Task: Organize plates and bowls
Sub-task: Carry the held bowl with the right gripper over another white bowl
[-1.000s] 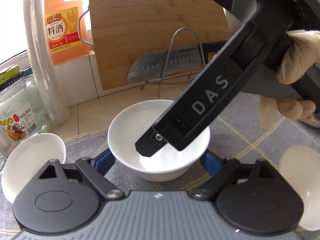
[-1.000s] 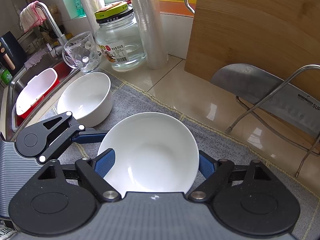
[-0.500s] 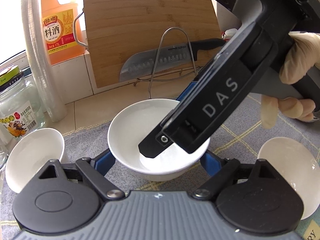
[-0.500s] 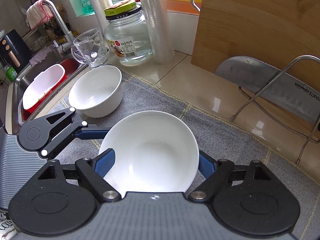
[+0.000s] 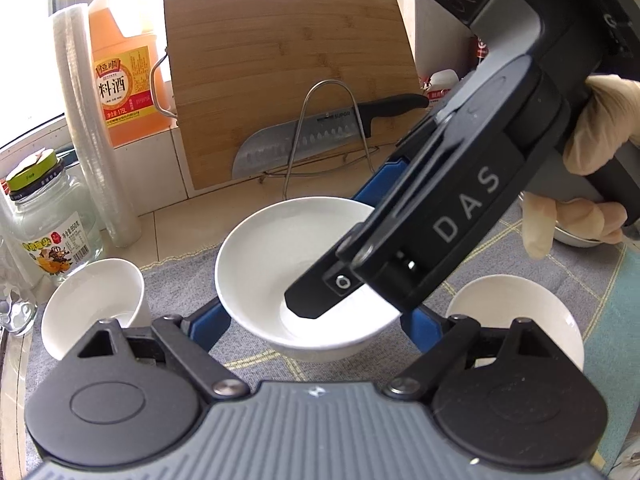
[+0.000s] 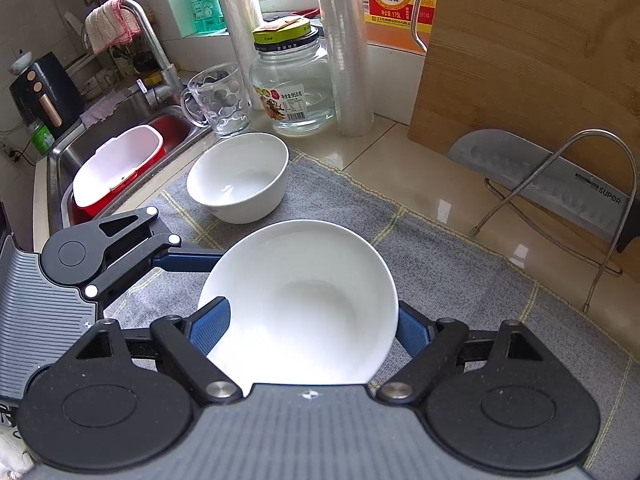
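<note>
A white bowl (image 5: 272,264) sits on the grey mat (image 5: 180,288), also seen in the right wrist view (image 6: 304,300). Both grippers bracket it: my left gripper (image 5: 316,320) has a blue finger on each side of it, and my right gripper (image 6: 308,328) does the same from the other side. Both sets of jaws are wide and look open around the bowl. The right gripper's body (image 5: 440,220) hangs over the bowl in the left wrist view. A second deeper white bowl (image 6: 238,178) stands at the left, also in the left view (image 5: 92,304). A third white bowl (image 5: 520,312) stands at the right.
A bamboo cutting board (image 5: 288,72) and a knife on a wire rack (image 5: 312,140) stand at the back. A glass jar (image 6: 292,92), glass mug (image 6: 218,100), plastic cup stack (image 6: 346,48) and cooking wine bottle (image 5: 120,76) line the back left. A sink (image 6: 120,152) lies left.
Both views have pulled back and risen, so more of the counter shows. The middle bowl stays between both pairs of fingers. The third bowl at the right has come fully into view.
</note>
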The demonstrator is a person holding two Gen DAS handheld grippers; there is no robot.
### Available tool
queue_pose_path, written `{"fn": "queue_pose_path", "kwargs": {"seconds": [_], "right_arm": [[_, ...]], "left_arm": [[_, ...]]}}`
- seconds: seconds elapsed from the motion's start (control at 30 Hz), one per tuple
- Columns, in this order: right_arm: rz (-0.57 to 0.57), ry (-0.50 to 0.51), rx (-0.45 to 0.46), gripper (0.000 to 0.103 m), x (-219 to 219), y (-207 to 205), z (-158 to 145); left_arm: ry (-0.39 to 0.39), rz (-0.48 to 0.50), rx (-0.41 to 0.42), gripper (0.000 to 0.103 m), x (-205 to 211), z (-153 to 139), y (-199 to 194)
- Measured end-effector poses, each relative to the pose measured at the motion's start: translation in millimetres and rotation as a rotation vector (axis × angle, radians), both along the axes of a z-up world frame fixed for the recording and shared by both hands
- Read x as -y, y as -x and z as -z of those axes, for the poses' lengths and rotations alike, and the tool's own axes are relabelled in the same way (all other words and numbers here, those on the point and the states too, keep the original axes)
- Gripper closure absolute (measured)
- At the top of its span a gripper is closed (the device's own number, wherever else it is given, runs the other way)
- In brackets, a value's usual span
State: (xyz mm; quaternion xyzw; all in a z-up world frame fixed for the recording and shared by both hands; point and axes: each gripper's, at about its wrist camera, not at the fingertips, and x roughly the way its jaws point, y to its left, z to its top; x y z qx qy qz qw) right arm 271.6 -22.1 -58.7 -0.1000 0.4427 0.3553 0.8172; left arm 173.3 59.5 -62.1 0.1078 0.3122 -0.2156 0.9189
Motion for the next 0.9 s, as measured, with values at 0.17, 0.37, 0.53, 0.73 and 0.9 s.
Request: {"fn": "queue_pose_path", "kwargs": {"seconds": [0.17, 0.37, 0.53, 0.73, 0.9], "right_arm": [[-0.01, -0.013, 0.02, 0.012, 3, 14, -14], [-0.015, -0.019, 0.039, 0.012, 6, 29, -23], [-0.011, -0.022, 0.05, 0.012, 13, 43, -28], [0.004, -0.029, 0.058, 0.012, 22, 59, -31], [0.023, -0.025, 0.061, 0.012, 33, 72, -32]], "left_arm": [[0.003, -0.003, 0.01, 0.012, 2, -11, 10], [0.004, 0.001, 0.018, 0.012, 6, -20, 24], [0.004, 0.014, 0.022, 0.012, 11, -25, 34], [0.006, 0.034, 0.02, 0.012, 20, -29, 48], [0.009, 0.065, 0.022, 0.012, 29, -31, 58]]}}
